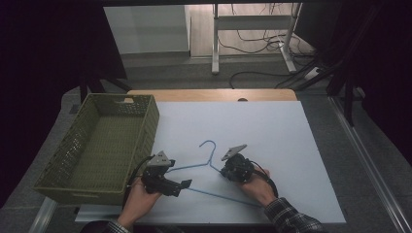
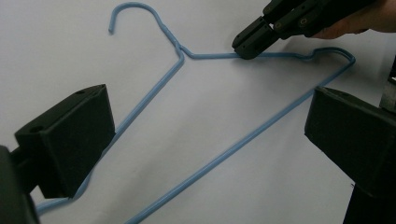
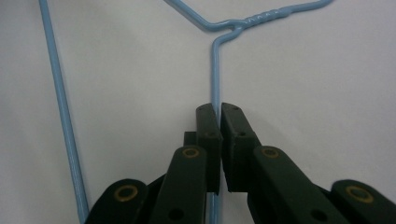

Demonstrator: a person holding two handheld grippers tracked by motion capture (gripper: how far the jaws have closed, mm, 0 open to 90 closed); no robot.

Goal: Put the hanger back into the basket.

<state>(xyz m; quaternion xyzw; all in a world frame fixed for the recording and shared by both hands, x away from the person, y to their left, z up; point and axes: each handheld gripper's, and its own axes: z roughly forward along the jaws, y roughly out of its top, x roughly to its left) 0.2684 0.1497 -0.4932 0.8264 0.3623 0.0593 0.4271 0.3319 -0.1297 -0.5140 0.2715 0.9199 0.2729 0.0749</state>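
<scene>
**Right gripper pinching hanger arm, left gripper spread over the other arm**

Hanger (image 1: 206, 167): blue wire, lying flat on the white mat (image 1: 272, 131), lower centre of the high view. Also seen in the left gripper view (image 2: 210, 107) and the right gripper view (image 3: 60, 116).

Right gripper (image 1: 232, 171): just right of the hanger neck in the high view. Jaws pressed together on the wire of one shoulder arm, a short way below the twisted neck; in the right gripper view the wire runs straight up out of the closed tips (image 3: 217, 114). In the left gripper view it sits upper right (image 2: 250, 44), tips on the top wire.

Left gripper (image 1: 170, 183): lower left of the hanger in the high view, held in a hand. Jaws spread wide, not pinching anything. In its own view (image 2: 205, 135) the other shoulder arm passes the left jaw and the bottom bar runs diagonally between the two jaws. Contact with the left jaw: cannot tell.

Surface and room: mat covers a wooden table (image 1: 214, 94). Green mesh basket (image 1: 77, 145) at left, overhanging the table edge, close to the left gripper. Behind: grey floor, white desk frame (image 1: 252, 34), loose cables (image 1: 262, 43). Dim surroundings.

Orientation: hook points toward upper left of the high view, open end down-left. Bottom bar, the long axis, runs from lower left to lower right, dropping slightly to the right, passing under the right hand.
</scene>
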